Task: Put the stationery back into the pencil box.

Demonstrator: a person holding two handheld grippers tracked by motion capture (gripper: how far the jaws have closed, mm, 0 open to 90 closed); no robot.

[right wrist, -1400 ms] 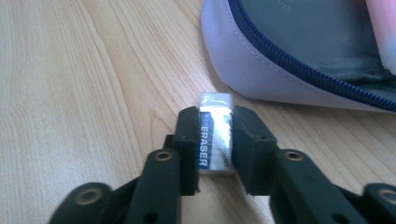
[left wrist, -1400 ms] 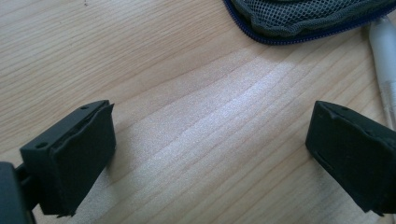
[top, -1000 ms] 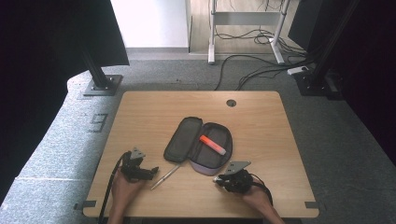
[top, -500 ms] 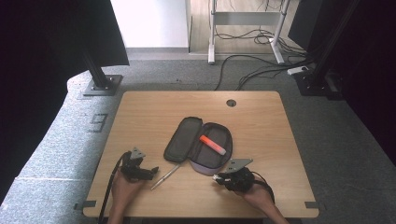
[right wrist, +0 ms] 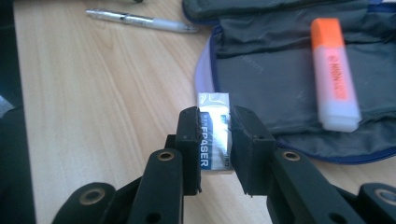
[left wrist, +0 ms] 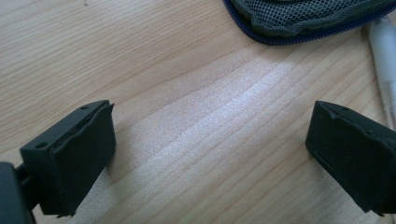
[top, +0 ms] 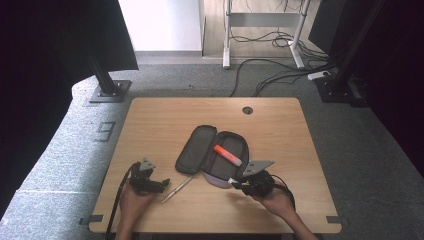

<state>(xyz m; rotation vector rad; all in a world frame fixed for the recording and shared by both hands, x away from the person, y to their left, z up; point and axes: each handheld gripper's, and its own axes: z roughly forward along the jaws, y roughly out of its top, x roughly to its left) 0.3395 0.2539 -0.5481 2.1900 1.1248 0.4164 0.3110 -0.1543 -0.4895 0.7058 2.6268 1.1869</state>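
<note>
My right tool (right wrist: 215, 140) is clamped on an eraser (right wrist: 214, 135), its two pads pressed flat against the long sides of the wrapper, with the top of the eraser sticking out ahead of the tips. Just beyond those tips lies the open pencil case (right wrist: 280, 70), its grey lining spread out and its blue zip edge running under and to the right of my tool. An orange highlighter (right wrist: 334, 74) already lies inside, ahead and to the right.

My left tool (left wrist: 205, 140) is wide open and holds nothing; its jaws hover low over bare surface (left wrist: 163, 93), with the corner of the case's mesh flap ahead of it and a pen (left wrist: 385, 51) just off its right jaw.

As I judge it, the step in hand is putting the eraser into the case. To do that well I should carry it forward past the zip edge until it sits fully over the lining, left of the highlighter so the two do not knock, then lower it close before I let go so it does not bounce out. The grip looks square, so no re-gripping seems needed. The left tool is well placed to take the pen afterwards.
</note>
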